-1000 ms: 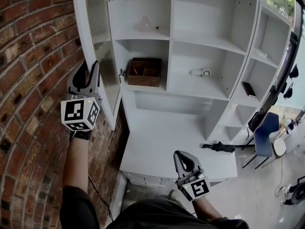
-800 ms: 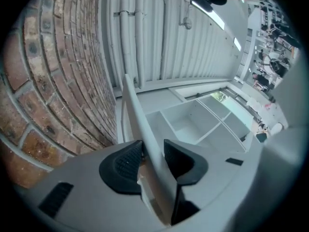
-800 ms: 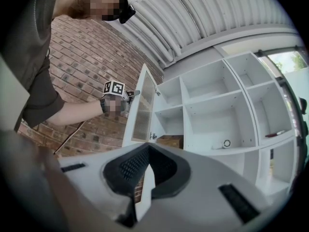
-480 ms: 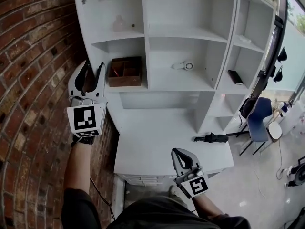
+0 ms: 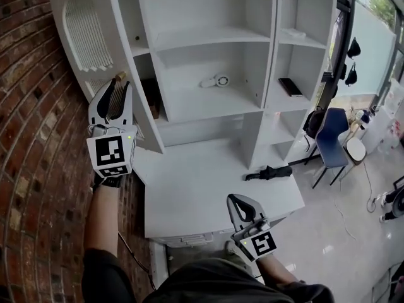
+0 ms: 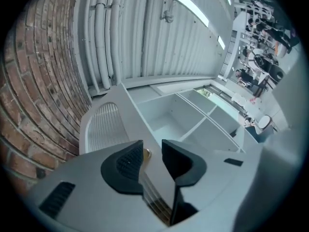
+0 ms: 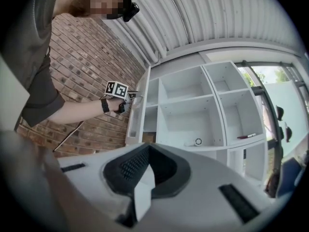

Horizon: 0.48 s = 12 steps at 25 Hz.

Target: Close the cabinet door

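One brick wall (image 5: 31, 137) flanked a white cabinet (image 5: 208, 93) whose door (image 5: 82, 30) stood partly open at left, above a bench (image 5: 208, 194). The left gripper (image 5: 117, 82) had just been narrowing and clamped the door's edge by its knob (image 6: 146, 153). I judged it mid-swing, needing a push until flush. Nothing seemed to block its path. The right gripper (image 5: 235, 201) hung low, pinched together, empty.

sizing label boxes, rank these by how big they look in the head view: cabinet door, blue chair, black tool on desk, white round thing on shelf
1. cabinet door
2. blue chair, though farther off
3. black tool, long but thin
4. white round thing, close to the tool in area
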Tool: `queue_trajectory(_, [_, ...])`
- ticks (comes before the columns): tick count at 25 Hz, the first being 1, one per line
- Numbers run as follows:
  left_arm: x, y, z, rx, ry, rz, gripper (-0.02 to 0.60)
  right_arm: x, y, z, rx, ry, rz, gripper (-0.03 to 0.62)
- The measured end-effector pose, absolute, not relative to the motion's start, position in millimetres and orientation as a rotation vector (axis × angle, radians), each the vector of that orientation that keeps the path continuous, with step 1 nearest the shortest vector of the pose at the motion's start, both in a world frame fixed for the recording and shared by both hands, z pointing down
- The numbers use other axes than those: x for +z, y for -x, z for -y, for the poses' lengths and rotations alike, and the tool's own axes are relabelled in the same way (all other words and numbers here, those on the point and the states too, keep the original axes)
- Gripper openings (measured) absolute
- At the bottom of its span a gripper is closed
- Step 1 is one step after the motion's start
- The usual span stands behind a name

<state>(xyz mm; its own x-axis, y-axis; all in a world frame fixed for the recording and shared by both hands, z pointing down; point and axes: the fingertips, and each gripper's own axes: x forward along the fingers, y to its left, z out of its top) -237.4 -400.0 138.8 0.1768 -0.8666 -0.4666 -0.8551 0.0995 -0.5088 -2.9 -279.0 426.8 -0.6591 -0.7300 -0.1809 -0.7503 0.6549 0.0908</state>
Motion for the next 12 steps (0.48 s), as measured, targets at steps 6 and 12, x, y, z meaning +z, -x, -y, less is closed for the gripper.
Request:
queue_trajectory(6, [143,216,439,-0.055,1.732,-1.612,0.111,432,-17,296,0.217,1.303,-2.720,-0.002])
queue_trajectory(12, [153,202,465,-0.112,1.754,-1.576,0.115,437,-26,312,0.202,1.332,-2.718,-0.001])
